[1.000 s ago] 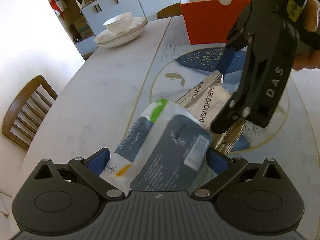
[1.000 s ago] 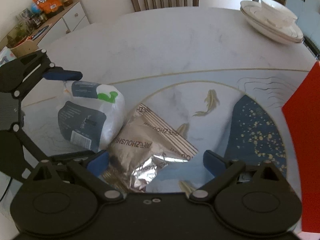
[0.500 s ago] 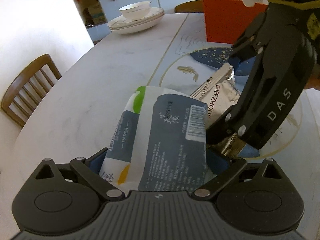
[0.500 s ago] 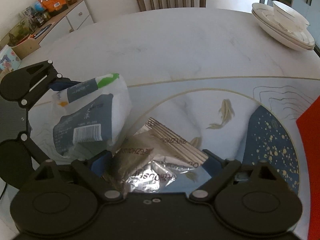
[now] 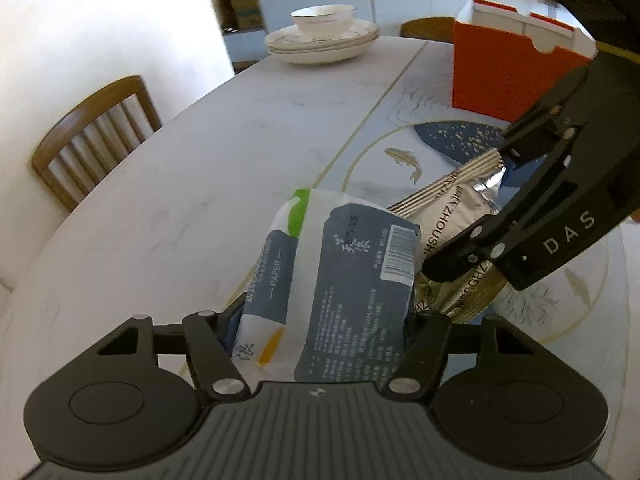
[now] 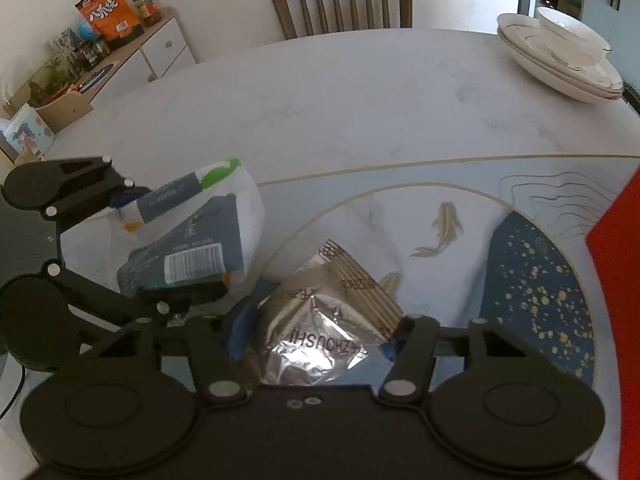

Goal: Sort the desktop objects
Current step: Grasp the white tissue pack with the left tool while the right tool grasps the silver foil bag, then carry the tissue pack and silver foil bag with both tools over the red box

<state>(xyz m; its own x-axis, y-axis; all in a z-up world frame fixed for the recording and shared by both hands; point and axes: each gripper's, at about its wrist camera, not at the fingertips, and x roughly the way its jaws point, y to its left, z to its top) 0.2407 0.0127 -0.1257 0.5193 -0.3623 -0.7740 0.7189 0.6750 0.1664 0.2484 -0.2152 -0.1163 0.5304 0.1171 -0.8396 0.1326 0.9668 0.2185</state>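
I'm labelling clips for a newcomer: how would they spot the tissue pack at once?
On the white marble table, look near the fish-pattern circle, left of the silver foil snack bag. The tissue pack, gripped by the left gripper, is soft white plastic with a grey barcoded label and green tab.

Bright daylight washes the desk [image 5: 208, 184] ahead of each tool; fisheye bends the edges, corners blur and darken.

Count on worktop [image 5: 168, 208]: 1 tissue pack [image 5: 340, 280], 1 silver snack packet [image 5: 452, 220], 1 red box [image 5: 508, 68], 1 bowl [image 5: 323, 22] on 1 stack of plates [image 5: 320, 50]. Grippers: 2. Chairs in view: 2.
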